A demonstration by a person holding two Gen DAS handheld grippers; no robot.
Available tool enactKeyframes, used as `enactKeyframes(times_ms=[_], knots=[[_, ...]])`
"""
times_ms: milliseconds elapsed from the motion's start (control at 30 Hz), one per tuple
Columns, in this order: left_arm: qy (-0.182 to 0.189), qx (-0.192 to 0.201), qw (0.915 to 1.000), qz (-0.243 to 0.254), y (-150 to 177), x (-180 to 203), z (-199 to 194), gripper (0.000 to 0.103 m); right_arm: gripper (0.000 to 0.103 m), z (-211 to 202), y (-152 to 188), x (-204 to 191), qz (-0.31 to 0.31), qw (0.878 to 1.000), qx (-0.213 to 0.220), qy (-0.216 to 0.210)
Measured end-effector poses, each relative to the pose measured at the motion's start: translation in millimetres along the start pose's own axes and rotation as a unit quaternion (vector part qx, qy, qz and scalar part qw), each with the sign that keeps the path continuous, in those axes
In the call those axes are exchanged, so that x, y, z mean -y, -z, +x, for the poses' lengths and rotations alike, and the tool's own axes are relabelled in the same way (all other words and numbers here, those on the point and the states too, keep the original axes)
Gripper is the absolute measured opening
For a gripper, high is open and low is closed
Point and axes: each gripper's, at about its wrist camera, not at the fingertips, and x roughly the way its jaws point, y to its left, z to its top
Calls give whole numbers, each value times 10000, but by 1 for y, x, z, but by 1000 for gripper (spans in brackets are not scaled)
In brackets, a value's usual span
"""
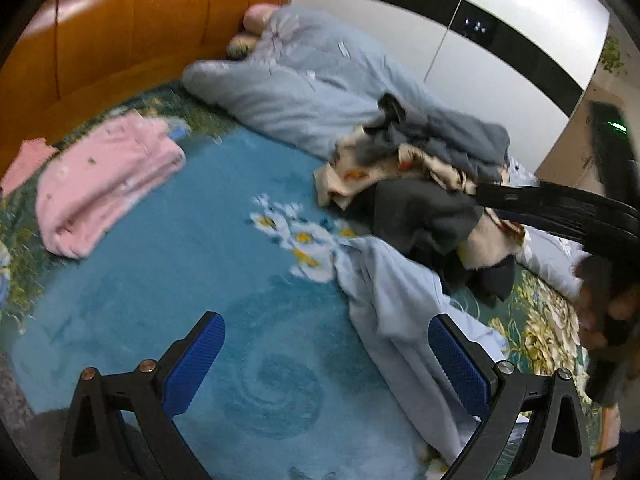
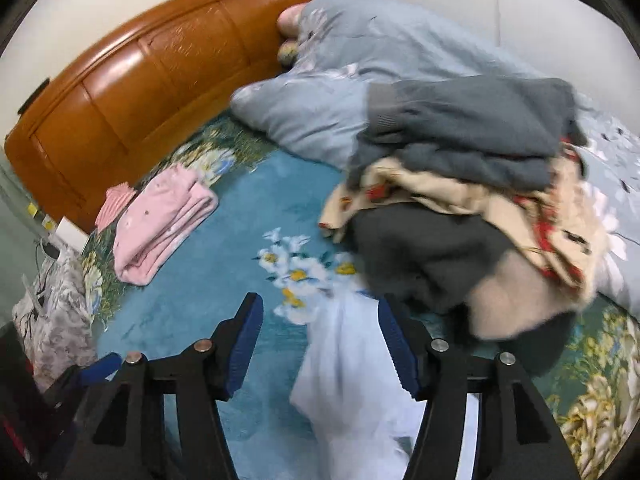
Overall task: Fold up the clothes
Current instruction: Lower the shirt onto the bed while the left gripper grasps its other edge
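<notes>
A pale blue garment (image 1: 396, 312) lies crumpled on the teal floral bedspread (image 1: 180, 280), running down to my left gripper's right finger. My left gripper (image 1: 326, 340) is open just above the bedspread, with the garment's edge by its right pad. My right gripper (image 2: 320, 332) is open, and the same pale garment (image 2: 352, 380) lies between its fingers against the right pad. A folded pink garment (image 1: 108, 184) lies at the left near the headboard; it also shows in the right wrist view (image 2: 160, 224). A heap of unfolded clothes (image 1: 424, 184), grey, cream and dark, sits at the right (image 2: 460, 200).
A wooden headboard (image 1: 132, 36) stands at the back. A grey-blue duvet (image 1: 304, 84) lies bunched along the far side of the bed. A white wardrobe (image 1: 460, 48) stands behind. The other gripper's black body (image 1: 560, 216) reaches in from the right. Patterned cloth (image 2: 56, 312) lies at the bed's left edge.
</notes>
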Motion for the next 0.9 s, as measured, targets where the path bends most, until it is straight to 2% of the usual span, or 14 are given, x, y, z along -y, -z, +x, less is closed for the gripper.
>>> enactKeyframes(times_ms=[167,267,367,433,500,600,667,700,733,767,800,833,900], knots=[[34,-463,9988,136,2,21,38,103,63,-14,67,69,749,9967,-69,293],[37,-617,9975,352,-2,38,58,103,63,-13,117,101,1177,9915,-411,376],[59,-721,9936,871,-8,66,72,103,63,-8,158,114,1497,9850,-782,345],[-27,-722,9854,1543,-7,94,83,103,63,-4,173,117,1677,9812,-904,296],[-272,-663,9699,2327,-1,119,95,103,63,1,180,121,1814,9781,-986,271],[-633,-650,9530,2890,7,133,110,102,63,3,185,126,1941,9751,-1046,249],[-664,-723,9521,2895,6,135,121,90,63,2,186,129,1988,9742,-1046,237],[-672,-761,9520,2888,5,136,127,74,63,1,186,130,2012,9737,-1046,231],[-701,-846,9525,2840,5,134,133,55,63,0,186,132,2035,9732,-1046,225],[-727,-924,9531,2789,6,132,137,43,63,-1,186,133,2059,9727,-1045,219],[-752,-925,9560,2682,4,127,138,22,63,-2,186,134,2082,9722,-1045,213],[-777,-916,9590,2566,2,122,139,8,63,-3,186,135,2101,9719,-1038,207],[-801,-811,9663,2309,-4,110,137,8,63,-4,184,135,2140,9716,-993,176]])
